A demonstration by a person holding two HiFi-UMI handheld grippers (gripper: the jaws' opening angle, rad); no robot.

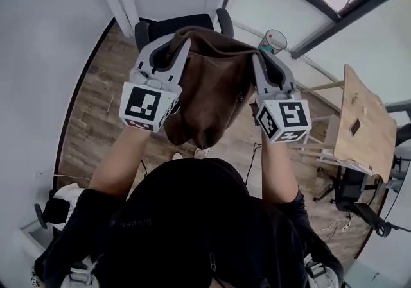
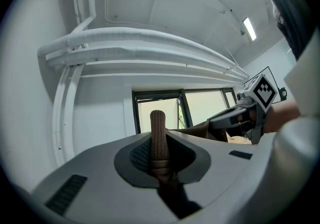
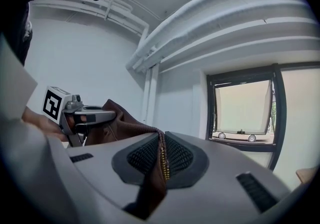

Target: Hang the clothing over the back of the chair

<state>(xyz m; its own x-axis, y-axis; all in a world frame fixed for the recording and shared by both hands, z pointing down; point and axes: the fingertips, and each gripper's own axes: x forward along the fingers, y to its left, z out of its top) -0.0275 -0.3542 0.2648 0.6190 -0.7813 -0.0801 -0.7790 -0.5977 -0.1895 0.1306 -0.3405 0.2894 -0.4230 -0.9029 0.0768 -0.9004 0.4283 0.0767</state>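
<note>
l gripper (image 1: 174,43) + r gripper (image 1: 259,65) both pinched shut on jacket (image 1: 215,91) top edge, edge spanning l-r; chair (image 1: 168,25) back just ahead, lower.

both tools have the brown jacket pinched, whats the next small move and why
Probably carry the jacket forward until it hangs above the black chair back. The left tool and right tool are each shut on an edge of it, holding it spread, and the chair stands just beyond.
</note>
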